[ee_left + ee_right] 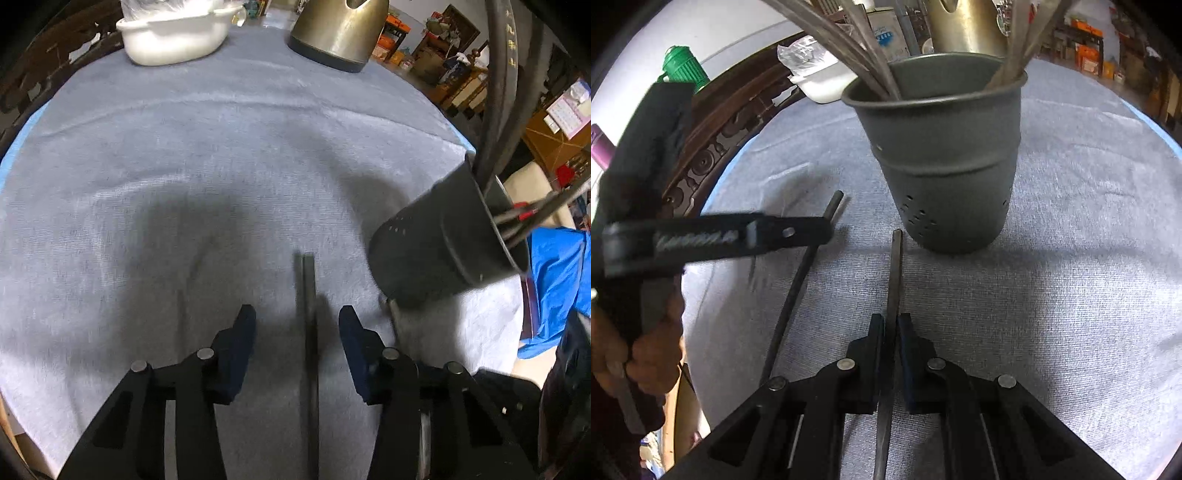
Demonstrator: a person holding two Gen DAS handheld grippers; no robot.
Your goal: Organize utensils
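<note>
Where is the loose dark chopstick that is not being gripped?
In the right wrist view the loose dark chopstick lies on the grey-blue cloth, left of the grey metal utensil cup, running under the left gripper, between its open fingers.

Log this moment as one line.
left claw: open over chopstick | right claw: shut on chopstick | holder: upright, utensils inside

grey holder (pixel 942 162) – dotted holes, grey-blue cloth (pixel 1071 258)

White lettering on side of my left tool (pixel 701 236) too blurred to read; faint yellow marks on dark hose (pixel 511 48) illegible too.
</note>
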